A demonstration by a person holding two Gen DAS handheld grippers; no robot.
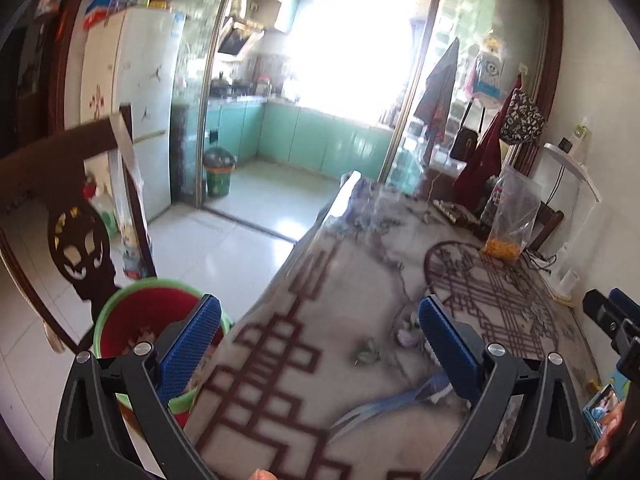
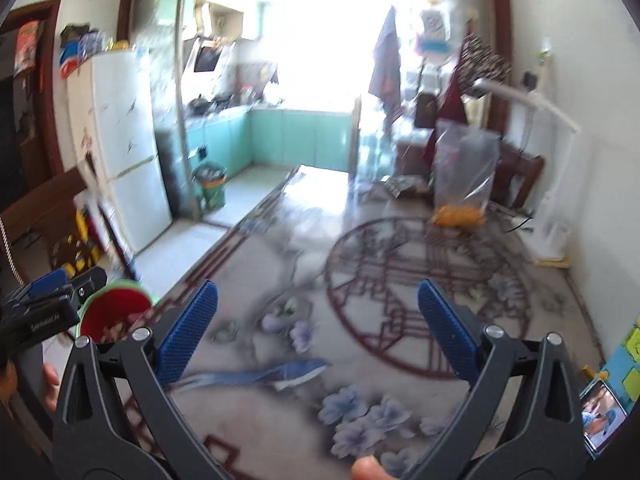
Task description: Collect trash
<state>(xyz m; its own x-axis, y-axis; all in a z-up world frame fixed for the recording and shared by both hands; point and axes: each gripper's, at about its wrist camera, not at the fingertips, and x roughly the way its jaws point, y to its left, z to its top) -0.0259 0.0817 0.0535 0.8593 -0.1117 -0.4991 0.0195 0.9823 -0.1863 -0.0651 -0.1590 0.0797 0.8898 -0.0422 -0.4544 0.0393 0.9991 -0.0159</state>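
A red bin with a green rim (image 1: 136,320) stands on the floor at the table's left edge, with scraps inside; it shows too in the right wrist view as the bin (image 2: 114,308). My left gripper (image 1: 320,340) is open above the table edge, nothing between its blue pads. My right gripper (image 2: 318,328) is open over the patterned tablecloth (image 2: 400,320), also with nothing in it. The right gripper's tip (image 1: 608,316) shows at the right edge of the left wrist view. The left gripper (image 2: 44,300) shows at the left of the right wrist view, beside the bin.
A clear plastic bag with yellow bits (image 1: 512,216) stands at the table's far right. A dark wooden chair (image 1: 76,208) is next to the bin. A phone (image 2: 602,416) lies at the near right. A white fridge (image 1: 140,120) and a green kitchen bin (image 1: 218,172) stand beyond.
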